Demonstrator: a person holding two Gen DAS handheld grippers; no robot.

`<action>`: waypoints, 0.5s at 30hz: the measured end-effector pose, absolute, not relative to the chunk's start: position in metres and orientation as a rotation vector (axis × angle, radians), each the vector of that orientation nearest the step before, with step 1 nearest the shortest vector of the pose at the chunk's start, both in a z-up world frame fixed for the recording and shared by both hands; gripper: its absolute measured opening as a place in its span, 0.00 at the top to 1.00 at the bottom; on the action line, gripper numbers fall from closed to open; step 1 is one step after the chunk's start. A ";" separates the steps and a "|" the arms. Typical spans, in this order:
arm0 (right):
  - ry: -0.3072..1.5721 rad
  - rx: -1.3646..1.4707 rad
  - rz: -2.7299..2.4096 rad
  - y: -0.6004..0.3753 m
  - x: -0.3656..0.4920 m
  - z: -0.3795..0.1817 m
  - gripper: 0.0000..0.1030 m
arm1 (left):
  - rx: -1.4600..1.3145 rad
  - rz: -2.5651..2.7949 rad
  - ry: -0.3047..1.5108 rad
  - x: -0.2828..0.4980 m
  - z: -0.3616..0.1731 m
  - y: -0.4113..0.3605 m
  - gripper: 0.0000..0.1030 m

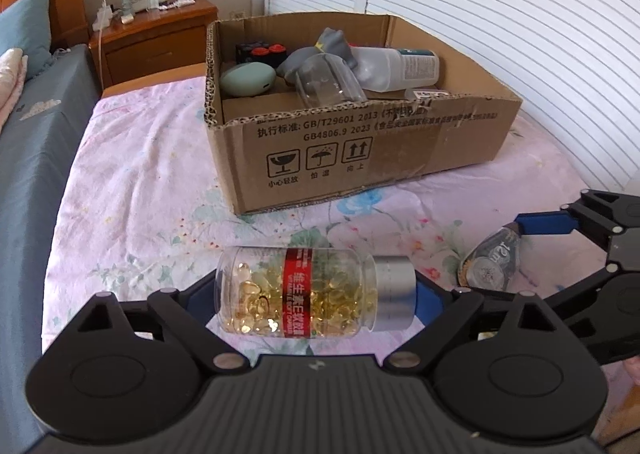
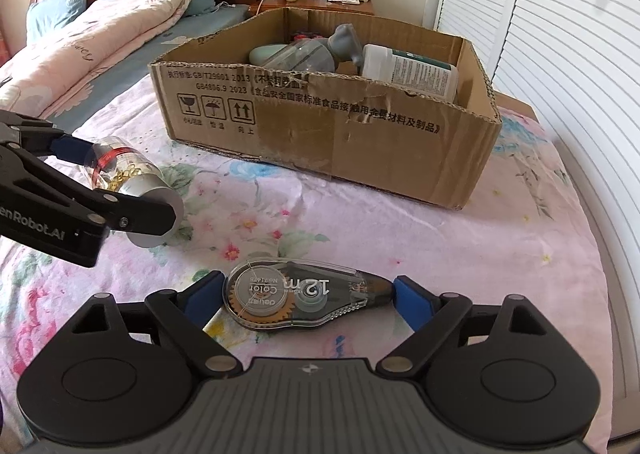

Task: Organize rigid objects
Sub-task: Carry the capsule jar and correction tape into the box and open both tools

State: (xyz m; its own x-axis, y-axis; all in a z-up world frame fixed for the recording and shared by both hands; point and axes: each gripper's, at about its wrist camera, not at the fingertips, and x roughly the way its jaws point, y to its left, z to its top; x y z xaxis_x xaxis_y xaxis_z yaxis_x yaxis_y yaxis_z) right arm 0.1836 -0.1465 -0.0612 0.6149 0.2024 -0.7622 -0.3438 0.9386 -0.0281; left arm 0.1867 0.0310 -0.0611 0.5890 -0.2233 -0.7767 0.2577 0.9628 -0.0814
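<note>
Left wrist view. Capsule bottle (image 1: 296, 290) lying on its side on the floral sheet (image 1: 140, 193), dead centre between the fingers of the left gripper (image 1: 314, 294). Long axis from 9 to 3 o'clock, clear base at 9, silver cap at 3. Blue pads meeting both ends, so pinched lengthwise as far as can be judged. Cardboard box (image 1: 360, 141) at 12 o'clock, open-topped and well apart. Inside it, a clear jar (image 1: 328, 81), a white bottle (image 1: 400, 69) and a green oval case (image 1: 248, 79), with bare floor showing near the front wall. Nothing on the sheet between bottle and box. At 3 o'clock, the right gripper (image 1: 500, 258) around the correction tape dispenser (image 1: 490, 260), just beside the cap. Nightstand (image 1: 160, 33) at 11 o'clock, clear of the route.

Right wrist view. Dispenser flat on the sheet between the right fingers, long axis 9 to 3 o'clock, round end at 9, tip at 3. Pads touching both ends, apparently clamped end to end. Box at 12 to 1 o'clock, torn front wall facing the tongs. Left gripper and bottle at 9 to 10 o'clock. Likely hazards when lifting: the neighbouring gripper and the front wall.
</note>
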 end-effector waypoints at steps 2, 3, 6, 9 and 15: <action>0.856 -0.184 0.326 -0.146 0.182 -0.059 0.10 | 0.053 -0.291 0.904 0.185 -0.058 0.032 0.10; 0.853 -0.188 0.328 -0.146 0.181 -0.057 0.10 | 0.062 -0.293 0.902 0.184 -0.056 0.033 0.10; 0.850 -0.188 0.342 -0.147 0.179 -0.051 0.10 | 0.087 -0.305 0.900 0.182 -0.049 0.033 0.10; 0.850 -0.183 0.366 -0.151 0.178 -0.044 0.10 | 0.106 -0.324 0.894 0.182 -0.039 0.033 0.10; 0.802 -0.212 0.389 -0.160 0.178 -0.019 0.10 | 0.165 -0.343 0.837 0.188 -0.011 0.033 0.10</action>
